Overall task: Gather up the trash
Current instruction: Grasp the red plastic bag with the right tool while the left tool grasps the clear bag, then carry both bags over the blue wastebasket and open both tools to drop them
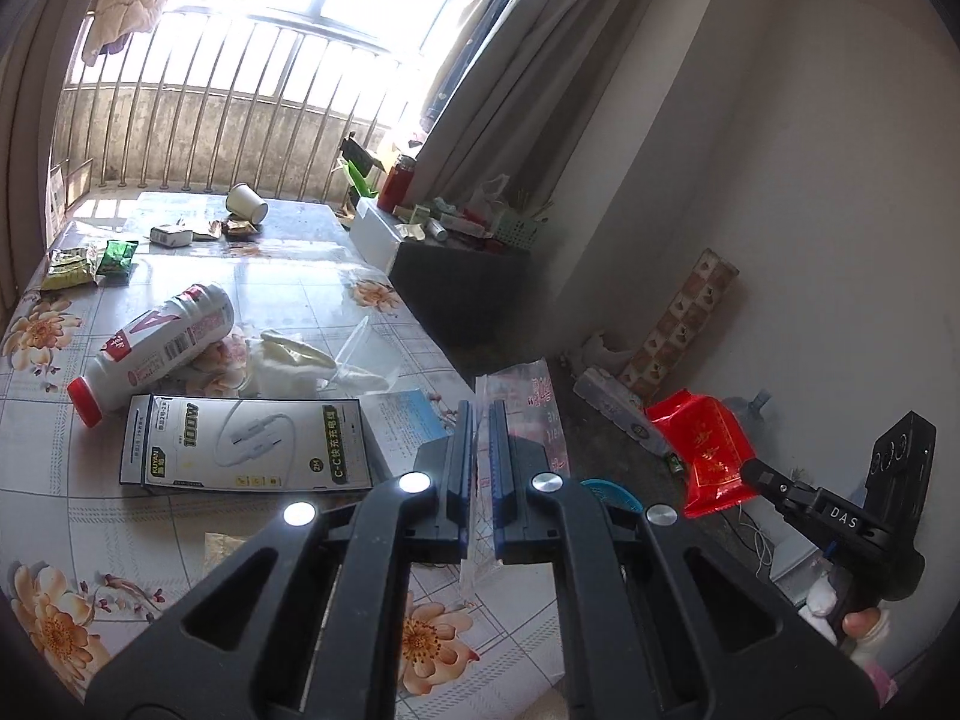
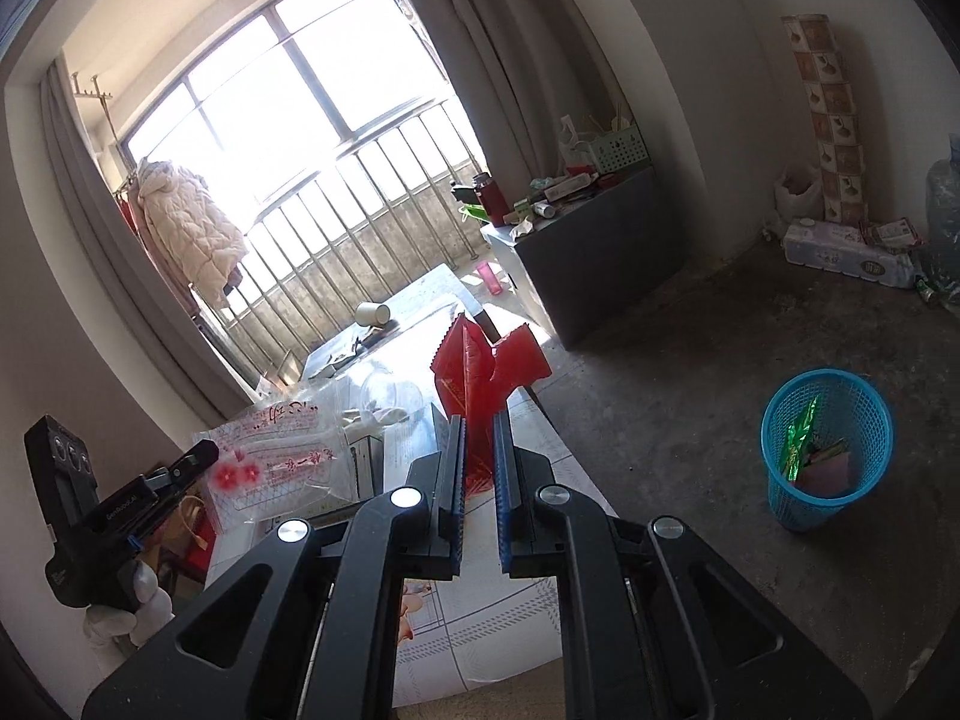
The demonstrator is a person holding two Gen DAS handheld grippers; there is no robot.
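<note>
Left gripper [image 1: 481, 414] pinches a clear bag [image 1: 528, 408], right gripper [image 2: 478, 429] a red wrapper [image 2: 480, 372]; the basket [image 2: 825, 450] at three o'clock holds some wrappers, while a bottle [image 1: 156, 348] and a box [image 1: 246, 441] remain on the table [image 1: 90, 528].

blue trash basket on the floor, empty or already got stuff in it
Not empty. The blue basket stands upright on the floor with a green foil wrapper and pinkish packaging inside.

Clear plastic bag [image 1: 543, 414] printed with red characters, held upright off the table edge between closed gripper pads. Red foil packet [image 2: 480, 384], crumpled, serrated top edge, standing upright between the other gripper's pads. Blue mesh wastebasket [image 2: 828, 450] upright on the concrete floor, holding a green foil wrapper [image 2: 801, 438] and pink packaging [image 2: 831, 468].
</note>
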